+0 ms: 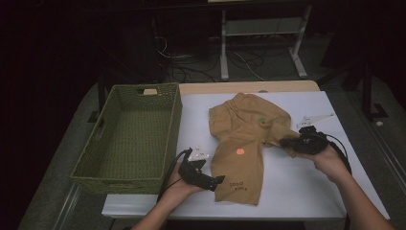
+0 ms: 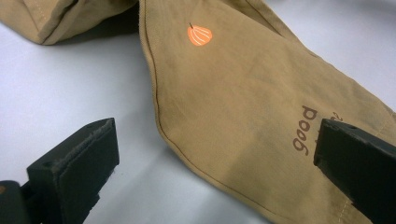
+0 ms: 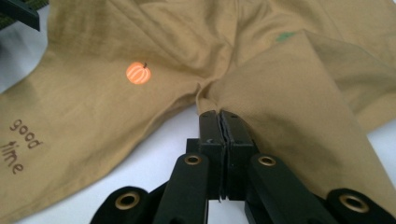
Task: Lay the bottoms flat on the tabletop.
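**Trousers half folded, basket waiting**

The white table [image 1: 306, 191] takes up the middle of the high view, with a green woven basket [image 1: 125, 139] standing on its left part, nothing in it. Just right of the basket, at the centre of the frame, lie small tan trousers [image 1: 242, 143] with an orange pumpkin print [image 1: 240, 151]. One leg runs flat toward the lower middle; the other is bunched and drawn across to the right.

The right gripper [image 3: 222, 122] has its jaws pinched tight on the edge of that bunched leg, lifting the cloth into a ridge. The left gripper [image 1: 218, 180], at the lower centre, holds its jaws wide apart around the hem of the flat leg, one on the table and one over the cloth, gripping nothing.

By my reckoning the fold is only begun: the leg has yet to be laid over, and the trousers are not yet in the basket.
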Tool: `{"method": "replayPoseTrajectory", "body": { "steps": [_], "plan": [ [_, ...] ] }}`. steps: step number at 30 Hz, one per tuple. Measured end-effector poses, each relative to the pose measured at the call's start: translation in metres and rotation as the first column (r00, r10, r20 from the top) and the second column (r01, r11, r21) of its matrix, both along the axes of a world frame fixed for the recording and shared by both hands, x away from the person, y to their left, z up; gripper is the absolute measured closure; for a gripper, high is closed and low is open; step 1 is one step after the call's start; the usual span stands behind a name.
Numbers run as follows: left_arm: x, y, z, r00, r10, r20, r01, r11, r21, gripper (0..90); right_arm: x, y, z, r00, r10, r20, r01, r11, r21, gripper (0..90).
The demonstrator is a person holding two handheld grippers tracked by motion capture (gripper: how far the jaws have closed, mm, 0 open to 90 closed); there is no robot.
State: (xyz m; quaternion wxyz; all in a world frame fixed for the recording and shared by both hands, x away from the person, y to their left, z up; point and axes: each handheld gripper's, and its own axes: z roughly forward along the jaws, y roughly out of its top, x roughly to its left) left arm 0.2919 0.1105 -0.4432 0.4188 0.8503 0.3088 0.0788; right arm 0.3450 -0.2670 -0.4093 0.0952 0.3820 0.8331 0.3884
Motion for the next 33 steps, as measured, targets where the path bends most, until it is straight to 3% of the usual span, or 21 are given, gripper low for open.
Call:
{"method": "replayPoseTrajectory", "body": {
  "steps": [22,29,33],
  "plan": [
    [-0.001,-0.001,0.001,1.0000,-0.007,0.003,0.007,1.0000,-0.005,0.0,0.036,0.041,0.004,0.9995,0.032,0.001,-0.032,0.9957,0.087,87.9],
    [0.000,0.000,0.000,1.0000,-0.006,0.000,0.006,1.0000,-0.005,0.0,0.051,0.045,0.005,0.9998,0.019,-0.005,-0.018,0.9883,0.152,87.9],
    [0.000,-0.001,0.000,1.0000,-0.008,-0.003,0.008,0.9999,-0.006,0.0,0.059,0.046,-0.002,0.9998,0.012,-0.017,-0.009,0.9886,0.150,87.4]
  ]
}}
